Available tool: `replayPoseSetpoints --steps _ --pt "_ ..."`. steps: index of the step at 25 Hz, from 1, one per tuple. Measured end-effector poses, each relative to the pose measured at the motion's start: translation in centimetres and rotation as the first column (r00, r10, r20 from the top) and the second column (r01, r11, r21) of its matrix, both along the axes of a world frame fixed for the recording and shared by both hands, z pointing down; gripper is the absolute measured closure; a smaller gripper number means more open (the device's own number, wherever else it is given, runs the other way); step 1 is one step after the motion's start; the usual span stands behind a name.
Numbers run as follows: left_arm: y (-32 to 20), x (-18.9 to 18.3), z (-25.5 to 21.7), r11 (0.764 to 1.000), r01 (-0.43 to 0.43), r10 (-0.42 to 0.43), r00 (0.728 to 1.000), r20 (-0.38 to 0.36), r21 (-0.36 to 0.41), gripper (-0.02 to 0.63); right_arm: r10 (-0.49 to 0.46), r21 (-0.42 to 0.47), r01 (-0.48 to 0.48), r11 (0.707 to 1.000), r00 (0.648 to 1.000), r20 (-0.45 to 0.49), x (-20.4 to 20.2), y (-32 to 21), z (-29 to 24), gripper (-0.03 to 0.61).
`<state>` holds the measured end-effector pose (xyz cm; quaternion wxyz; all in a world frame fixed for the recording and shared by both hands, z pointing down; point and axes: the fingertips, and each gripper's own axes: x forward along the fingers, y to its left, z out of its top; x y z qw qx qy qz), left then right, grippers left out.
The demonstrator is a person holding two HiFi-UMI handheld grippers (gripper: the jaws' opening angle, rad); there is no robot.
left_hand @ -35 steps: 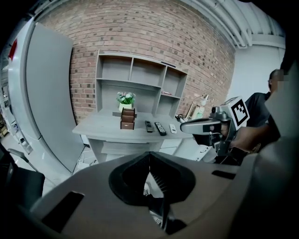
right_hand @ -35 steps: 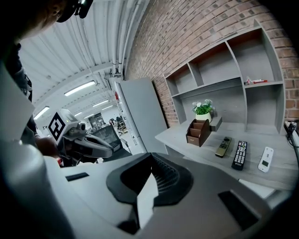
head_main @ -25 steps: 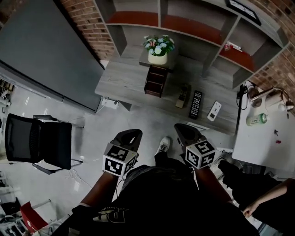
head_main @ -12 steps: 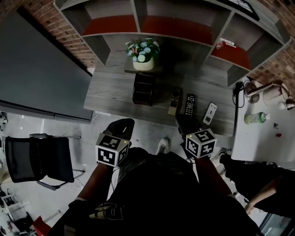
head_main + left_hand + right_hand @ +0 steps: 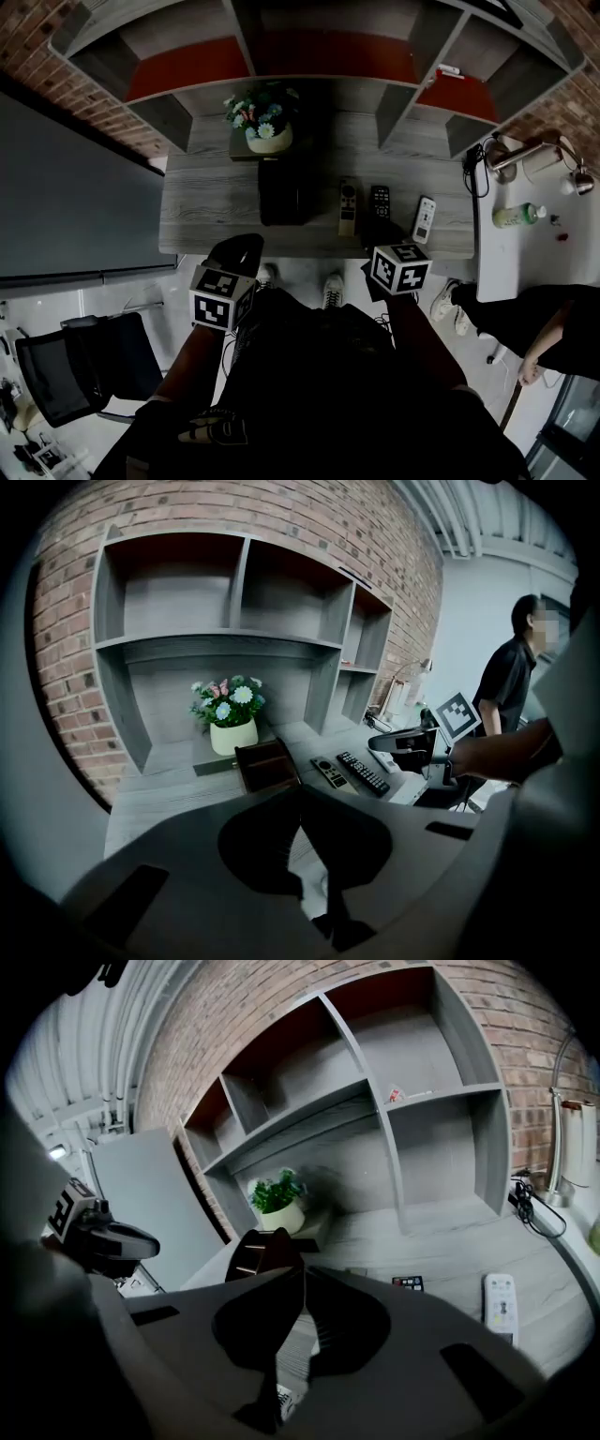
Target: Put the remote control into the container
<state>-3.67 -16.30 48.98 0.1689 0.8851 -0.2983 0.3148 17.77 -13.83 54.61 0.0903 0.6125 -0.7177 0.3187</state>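
Grey wood counter point(image 5: 211, 220) holds three remote controls point(image 5: 379, 202) side by side, just right of the dark container point(image 5: 286, 192). Both the left gripper point(image 5: 300, 794) and the right gripper point(image 5: 302, 1279) have their jaws shut tight, holding nothing. I think shut jaws could bump a remote off the near front edge. The counter's left side has lots of open room.

Straight ahead of the jaws of the left gripper point(image 5: 300, 791), the container point(image 5: 267, 764) stands on the desk point(image 5: 159, 794). The flower pot point(image 5: 232, 735) is behind it, and the shelf unit point(image 5: 216, 639) behind both. To the right of those jaws lie three remotes side by side: the left remote control point(image 5: 328, 772) nearest the container, then the middle remote control point(image 5: 363, 772), then the right remote control point(image 5: 384, 758). For the right gripper point(image 5: 300, 1274), the container stands ahead and left of its jaws. The middle remote control lies just right of them, and the right remote control farther right.
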Motion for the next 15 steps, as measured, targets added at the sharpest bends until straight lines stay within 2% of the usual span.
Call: replayPoseSetpoints --steps 4,9,12,15 --pt "-1.8 -0.8 1.5 0.997 -0.073 0.074 0.997 0.023 -0.026 0.607 0.083 -0.081 -0.085 0.993 0.996 -0.026 -0.5 -1.0 3.0 0.569" --pt "-4.7 -2.1 2.2 0.992 -0.117 0.117 0.993 0.004 -0.042 0.607 0.12 -0.126 -0.136 0.983 0.985 -0.125 -0.5 -3.7 5.4 0.567" --pt "-6.0 -2.8 2.7 0.99 -0.13 0.13 0.992 0.002 -0.053 0.607 0.123 -0.18 -0.16 0.971 0.972 -0.198 0.3 -5.3 7.2 0.517" --pt "-6.8 -3.2 3.2 0.987 -0.142 0.143 0.99 -0.003 -0.07 0.607 0.126 -0.256 -0.182 0.95 0.967 -0.22 1.1 -6.7 8.7 0.454"
